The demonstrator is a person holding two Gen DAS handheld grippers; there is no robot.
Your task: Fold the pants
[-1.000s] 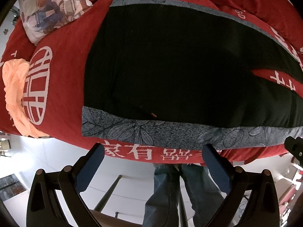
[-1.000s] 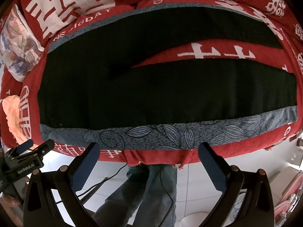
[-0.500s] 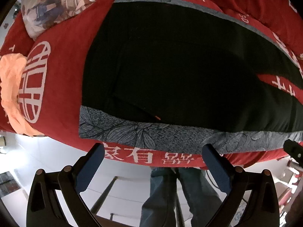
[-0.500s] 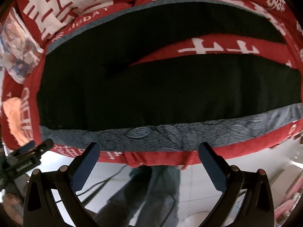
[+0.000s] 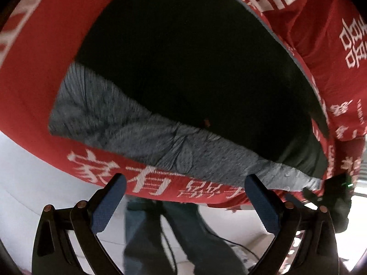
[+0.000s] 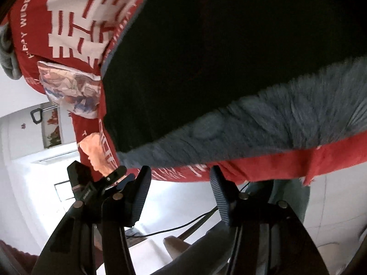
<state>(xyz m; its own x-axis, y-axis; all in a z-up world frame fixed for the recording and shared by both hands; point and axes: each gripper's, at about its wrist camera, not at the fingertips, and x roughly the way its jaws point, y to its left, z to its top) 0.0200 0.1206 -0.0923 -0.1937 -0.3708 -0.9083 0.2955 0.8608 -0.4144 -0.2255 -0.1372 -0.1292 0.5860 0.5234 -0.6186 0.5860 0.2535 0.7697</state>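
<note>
Pants lie spread flat across the red bed, grey side band along the lower frame edge. Left tool wide open, empty. Right tool has just been closing, roughly half open, nothing between its pads; both sit just short of the band, likely to pinch it.

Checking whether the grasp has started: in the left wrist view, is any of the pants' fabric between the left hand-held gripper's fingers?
No, the left hand-held gripper stands open short of the pants, nothing between its fingers.
</note>
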